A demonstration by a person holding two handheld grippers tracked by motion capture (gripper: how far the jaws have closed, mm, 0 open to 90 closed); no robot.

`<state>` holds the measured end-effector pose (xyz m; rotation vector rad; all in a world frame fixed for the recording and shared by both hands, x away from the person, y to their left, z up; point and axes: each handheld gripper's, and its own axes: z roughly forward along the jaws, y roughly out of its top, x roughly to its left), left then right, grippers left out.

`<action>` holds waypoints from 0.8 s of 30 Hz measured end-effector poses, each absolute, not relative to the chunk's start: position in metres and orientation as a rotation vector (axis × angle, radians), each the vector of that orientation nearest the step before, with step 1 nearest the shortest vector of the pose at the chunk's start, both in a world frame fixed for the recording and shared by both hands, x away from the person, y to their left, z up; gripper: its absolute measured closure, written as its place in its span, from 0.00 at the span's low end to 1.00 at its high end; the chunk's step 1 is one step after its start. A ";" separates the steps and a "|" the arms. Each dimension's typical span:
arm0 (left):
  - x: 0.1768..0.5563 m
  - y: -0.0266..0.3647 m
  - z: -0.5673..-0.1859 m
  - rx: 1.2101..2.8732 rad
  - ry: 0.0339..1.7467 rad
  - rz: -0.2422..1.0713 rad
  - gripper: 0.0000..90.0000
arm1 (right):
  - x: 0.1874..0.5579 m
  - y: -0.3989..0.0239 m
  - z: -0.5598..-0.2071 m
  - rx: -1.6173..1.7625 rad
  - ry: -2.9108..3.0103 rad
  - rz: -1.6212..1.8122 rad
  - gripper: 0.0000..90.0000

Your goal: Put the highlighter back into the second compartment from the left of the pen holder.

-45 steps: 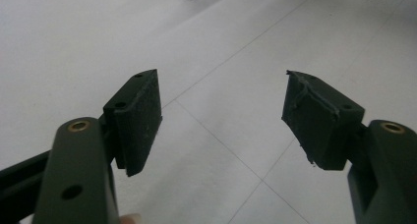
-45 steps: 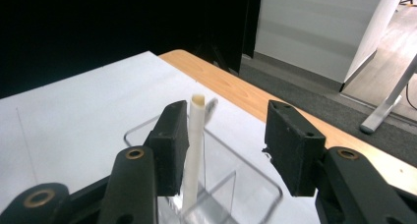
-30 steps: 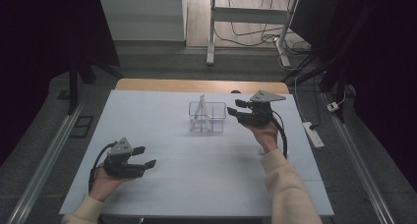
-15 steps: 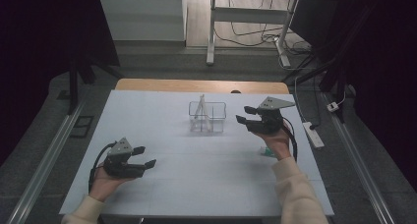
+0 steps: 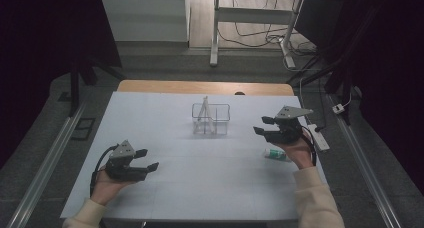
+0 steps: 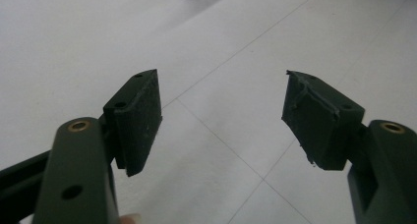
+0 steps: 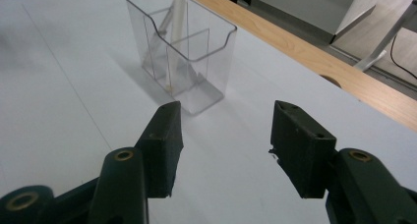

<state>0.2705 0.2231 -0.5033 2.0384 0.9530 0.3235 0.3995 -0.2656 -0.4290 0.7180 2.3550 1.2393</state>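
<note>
Right hand-held gripper hangs over the right part of the tabletop, jaws apart and just been opening, nothing between them. In the right gripper view the same gripper looks along its jaws at a clear bin, which stands ahead of and slightly left of the jaw tips, near but not touching. Bin is upright, split into compartments; a white stick leans in one of them, top end out past the rim. Which compartment exactly: cannot tell. In the high view the stick tilts in the bin's left half. A small bottle with a green band lies on its side on the tabletop just below the right hand, partly under it; contact unclear. Left hand-held gripper sits well apart from the bin, low over the near left of the tabletop, jaws apart, empty. In the left gripper view only bare white surface lies between the pads.
</note>
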 end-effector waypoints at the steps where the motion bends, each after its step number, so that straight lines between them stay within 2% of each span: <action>1: 0.270 0.223 -0.503 2.039 0.953 0.323 0.34 | 0.399 -0.268 -0.429 0.720 2.360 1.231 0.50; 24: 0.270 0.224 -0.503 2.037 0.948 0.324 0.34 | 0.376 -0.323 -0.434 0.789 2.380 1.135 0.48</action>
